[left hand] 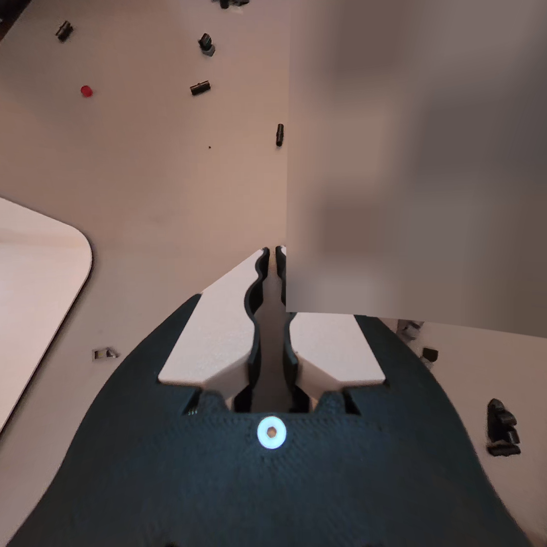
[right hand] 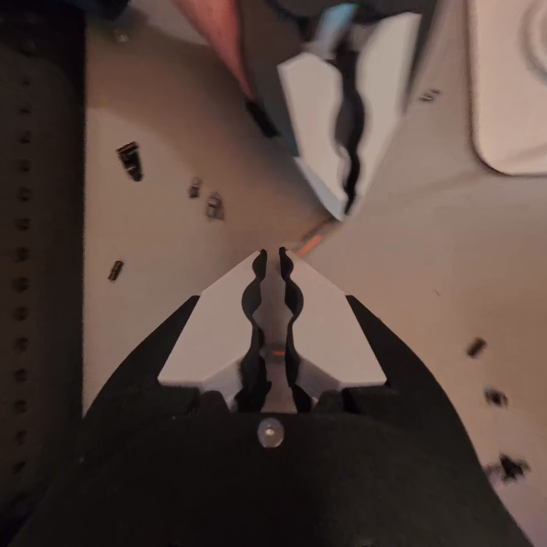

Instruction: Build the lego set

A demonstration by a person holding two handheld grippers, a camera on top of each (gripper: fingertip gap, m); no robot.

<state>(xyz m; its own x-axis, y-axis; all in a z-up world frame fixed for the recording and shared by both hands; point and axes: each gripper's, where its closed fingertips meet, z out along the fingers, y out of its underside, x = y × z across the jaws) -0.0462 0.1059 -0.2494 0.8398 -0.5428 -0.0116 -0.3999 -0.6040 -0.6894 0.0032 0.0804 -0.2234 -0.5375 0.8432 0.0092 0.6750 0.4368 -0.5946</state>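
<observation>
Small black lego pieces (left hand: 200, 88) and a red round piece (left hand: 86, 91) lie scattered on the pale table (left hand: 162, 177). My left gripper (left hand: 272, 249) hovers over the table with its jaws closed to a thin slit and nothing visible between the tips. A blurred patch hides everything to its right. It also shows in the right wrist view (right hand: 346, 208), tip down on the table. A thin grey and orange piece (right hand: 310, 242) lies between that tip and my right gripper (right hand: 272, 251), whose jaws are also closed to a slit. An orange-striped bit (right hand: 276, 352) shows through its pads.
A white rounded tray (left hand: 44, 266) sits at the left, and it shows in the right wrist view (right hand: 509, 88) too. A dark perforated strip (right hand: 20, 236) runs along the table's edge. More black pieces (left hand: 503, 426) (right hand: 130, 159) lie around. A pinkish sleeve (right hand: 225, 38) reaches in. The gap from one gripper's tips to the other's is roughly 7 cm. My right tips are roughly 8 cm from the orange-striped bit (right hand: 276, 352). The red round piece (left hand: 86, 91) is about 20 cm from my left fingertips.
</observation>
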